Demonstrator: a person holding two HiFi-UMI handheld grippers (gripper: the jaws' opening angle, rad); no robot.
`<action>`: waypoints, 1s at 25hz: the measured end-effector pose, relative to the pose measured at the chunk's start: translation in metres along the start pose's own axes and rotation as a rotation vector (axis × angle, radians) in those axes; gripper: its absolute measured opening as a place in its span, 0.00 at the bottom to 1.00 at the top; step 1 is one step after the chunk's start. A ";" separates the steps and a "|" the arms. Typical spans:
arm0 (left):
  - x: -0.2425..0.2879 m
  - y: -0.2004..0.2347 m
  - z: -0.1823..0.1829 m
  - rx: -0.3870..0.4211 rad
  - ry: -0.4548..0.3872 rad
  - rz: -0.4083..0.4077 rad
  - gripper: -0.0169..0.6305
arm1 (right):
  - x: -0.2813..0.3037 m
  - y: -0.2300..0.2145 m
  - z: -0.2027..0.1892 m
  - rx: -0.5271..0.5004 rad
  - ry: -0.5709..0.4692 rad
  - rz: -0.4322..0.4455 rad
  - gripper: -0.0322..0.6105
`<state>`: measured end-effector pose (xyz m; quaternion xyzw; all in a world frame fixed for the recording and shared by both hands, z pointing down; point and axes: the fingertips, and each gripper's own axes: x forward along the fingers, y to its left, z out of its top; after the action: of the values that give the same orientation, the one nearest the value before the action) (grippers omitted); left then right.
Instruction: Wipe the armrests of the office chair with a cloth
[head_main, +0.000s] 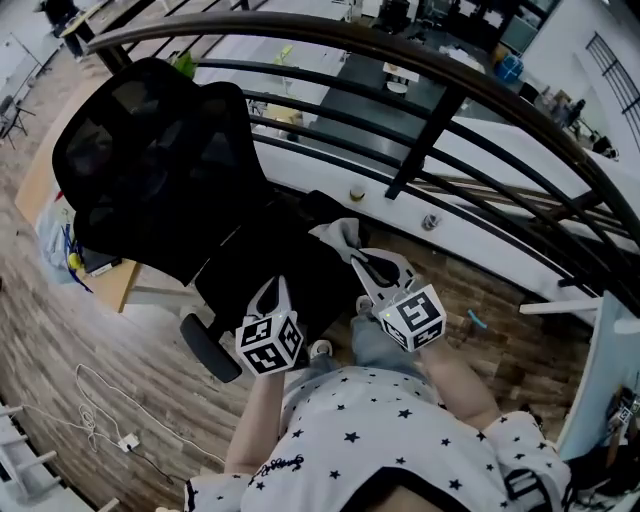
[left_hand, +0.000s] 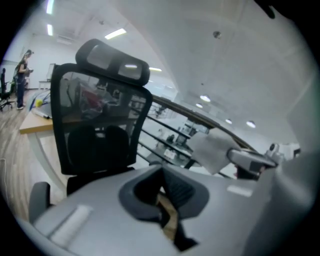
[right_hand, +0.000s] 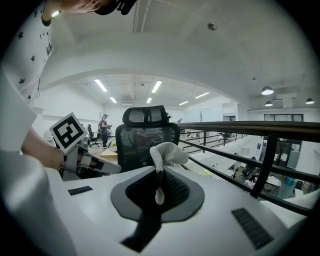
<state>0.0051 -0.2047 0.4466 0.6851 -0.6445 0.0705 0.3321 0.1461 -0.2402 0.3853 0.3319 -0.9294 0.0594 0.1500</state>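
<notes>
The curved black metal railing (head_main: 424, 140) runs close behind the black mesh-backed office chair (head_main: 150, 170), so on that side you have little room to swing. The wooden floor (head_main: 80, 330) on the other side lies open.

The chair faces you, with its padded near armrest (head_main: 208, 350) just beside your left hand-held gripper (head_main: 270, 295). That gripper is clenched with nothing between its jaws, and it looks free to steady the chair.

Your right hand-held gripper (head_main: 362, 262) is pinched tight on the small pale grey cloth (head_main: 340, 233). The cloth bunches above the jaw tips over the seat's railing side. It is probably held high to leave a loose wad for wiping. I cannot tell whether the cloth touches the chair, and no wiping contact shows yet. The nearest open edge is the near armrest.
</notes>
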 end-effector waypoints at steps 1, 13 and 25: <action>0.002 0.000 0.002 -0.010 -0.007 0.014 0.03 | 0.003 -0.004 0.000 -0.005 0.002 0.017 0.09; 0.025 -0.020 0.006 -0.127 -0.070 0.167 0.03 | 0.025 -0.049 0.006 -0.062 0.015 0.202 0.09; 0.052 -0.036 -0.011 -0.217 -0.067 0.268 0.03 | 0.062 -0.092 -0.005 -0.094 0.043 0.320 0.09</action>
<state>0.0503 -0.2444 0.4690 0.5552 -0.7444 0.0212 0.3703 0.1601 -0.3472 0.4103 0.1711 -0.9687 0.0460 0.1738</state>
